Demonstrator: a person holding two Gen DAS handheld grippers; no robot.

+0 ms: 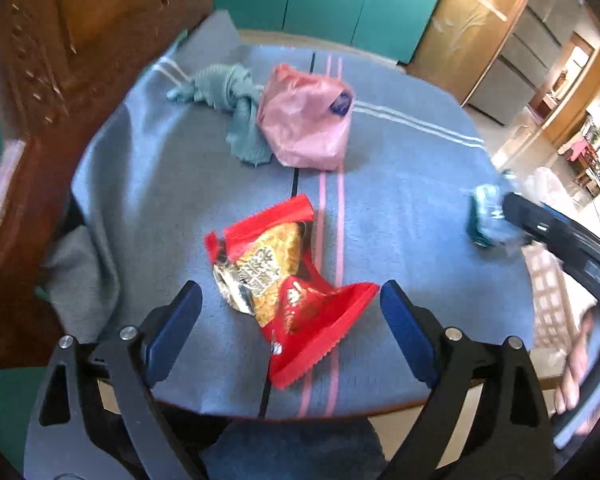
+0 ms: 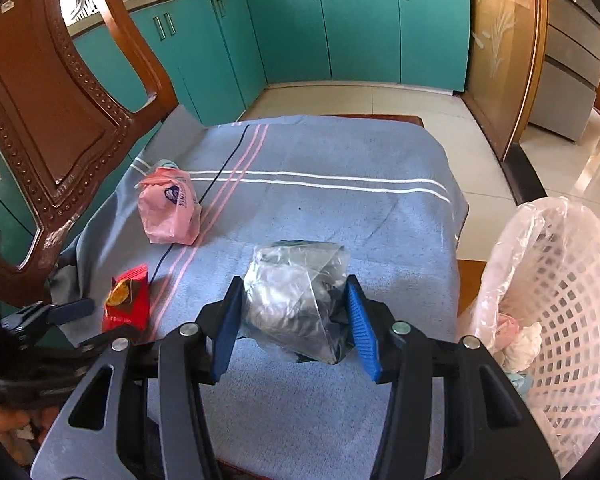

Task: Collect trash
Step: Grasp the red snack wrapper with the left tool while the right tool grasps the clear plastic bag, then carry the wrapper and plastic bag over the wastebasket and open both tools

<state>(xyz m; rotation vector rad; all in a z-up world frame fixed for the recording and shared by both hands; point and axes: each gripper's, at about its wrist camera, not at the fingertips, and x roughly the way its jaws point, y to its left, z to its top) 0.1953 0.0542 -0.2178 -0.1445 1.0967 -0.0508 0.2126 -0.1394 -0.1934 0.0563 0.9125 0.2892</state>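
Observation:
A red and gold snack wrapper point(image 1: 284, 280) lies on the blue cloth at the table's near edge, between and just ahead of the open fingers of my left gripper point(image 1: 290, 304); it also shows in the right wrist view point(image 2: 126, 300). My right gripper point(image 2: 294, 300) is shut on a clear plastic bag point(image 2: 296, 300) of dark stuff, held just above the cloth. A pink plastic bag point(image 1: 308, 120) lies further back; it also shows in the right wrist view point(image 2: 168, 208). A teal rag point(image 1: 232, 100) lies beside it.
A white lattice basket point(image 2: 572, 320) lined with a clear bag stands at the table's right, with trash inside. A carved wooden chair point(image 2: 60, 120) stands at the left. Teal cabinets point(image 2: 340, 28) line the back. The blue striped cloth point(image 2: 340, 208) covers the table.

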